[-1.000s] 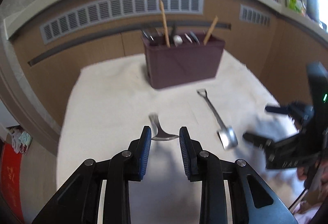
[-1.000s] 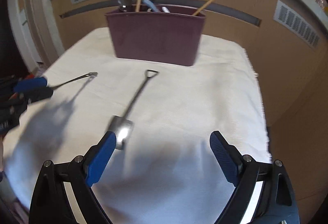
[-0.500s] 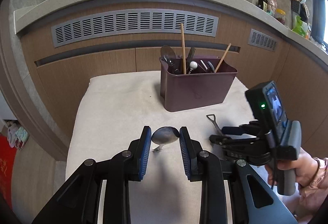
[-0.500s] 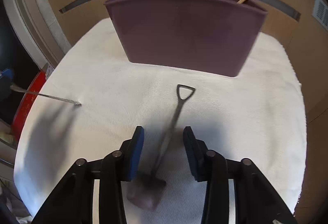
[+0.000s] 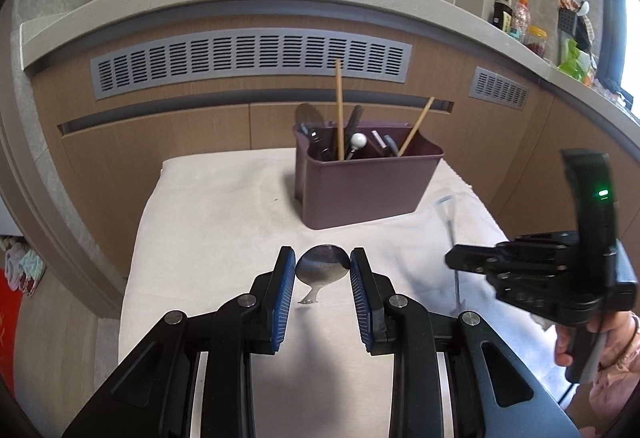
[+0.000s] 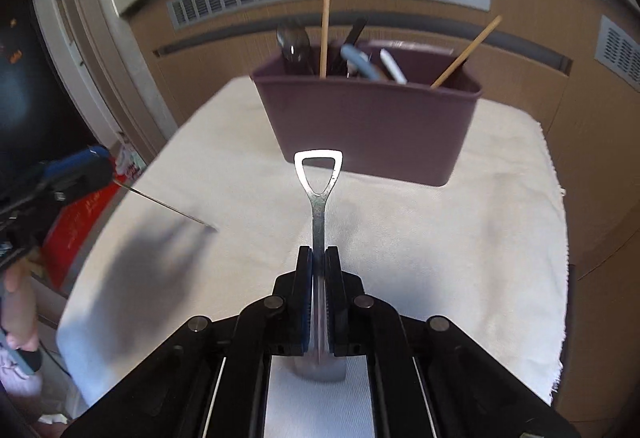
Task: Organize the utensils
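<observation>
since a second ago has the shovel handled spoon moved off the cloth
Yes. The shovel-handled spoon lay flat on the white cloth; now the right claw, whose jaws have just been closing, is shut on it, its handle raised toward the purple bin.

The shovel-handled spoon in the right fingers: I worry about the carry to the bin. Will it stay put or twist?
The shovel-handled spoon looks like stiff, thin metal, so it should not flex. The right gripper pinches only its narrow shaft, and polished steel is probably slippery, so it may pivot. Its bowl hangs below the grip, which likely steadies it.
</observation>
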Motion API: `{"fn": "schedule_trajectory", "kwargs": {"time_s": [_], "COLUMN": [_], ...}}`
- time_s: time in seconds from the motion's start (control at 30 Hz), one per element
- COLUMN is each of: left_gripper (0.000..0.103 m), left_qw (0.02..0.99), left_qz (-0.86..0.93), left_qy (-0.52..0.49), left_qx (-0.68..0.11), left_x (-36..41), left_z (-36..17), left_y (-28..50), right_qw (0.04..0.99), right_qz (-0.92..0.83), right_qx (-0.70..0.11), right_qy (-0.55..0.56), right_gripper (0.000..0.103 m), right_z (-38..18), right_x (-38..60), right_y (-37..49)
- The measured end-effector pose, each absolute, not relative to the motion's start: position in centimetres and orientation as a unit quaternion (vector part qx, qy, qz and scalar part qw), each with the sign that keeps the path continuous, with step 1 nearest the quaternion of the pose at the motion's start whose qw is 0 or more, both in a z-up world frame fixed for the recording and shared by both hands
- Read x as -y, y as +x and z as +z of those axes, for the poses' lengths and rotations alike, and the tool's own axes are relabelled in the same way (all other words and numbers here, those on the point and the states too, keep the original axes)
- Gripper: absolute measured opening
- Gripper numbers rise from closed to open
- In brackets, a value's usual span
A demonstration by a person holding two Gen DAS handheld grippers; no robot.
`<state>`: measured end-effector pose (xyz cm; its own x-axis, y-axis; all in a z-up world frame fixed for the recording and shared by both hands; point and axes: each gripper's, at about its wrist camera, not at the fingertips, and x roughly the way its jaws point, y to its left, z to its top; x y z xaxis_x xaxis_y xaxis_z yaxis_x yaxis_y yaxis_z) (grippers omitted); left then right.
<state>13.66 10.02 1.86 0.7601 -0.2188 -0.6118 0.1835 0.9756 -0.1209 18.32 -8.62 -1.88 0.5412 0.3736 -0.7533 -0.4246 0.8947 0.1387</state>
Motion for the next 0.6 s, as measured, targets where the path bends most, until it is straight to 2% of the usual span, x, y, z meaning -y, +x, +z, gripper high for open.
{"fn": "schedule_trajectory", "kwargs": {"time_s": [0.6], "left_gripper": [0.029], "left_qw": [0.945], "left_qz": [-0.131], "left_qy": [-0.018], "left_qx": [-0.298], "left_x": [-8.0], "left_z": [6.2], "left_y": [12.6], "right_qw": [0.912], "right_qz": [0.229], "right_qx": [-0.339], "right_qy": [-0.032], "right_gripper": [0.001], "right_z": [4.7], "right_x": [11.7], "right_y": [16.3]}}
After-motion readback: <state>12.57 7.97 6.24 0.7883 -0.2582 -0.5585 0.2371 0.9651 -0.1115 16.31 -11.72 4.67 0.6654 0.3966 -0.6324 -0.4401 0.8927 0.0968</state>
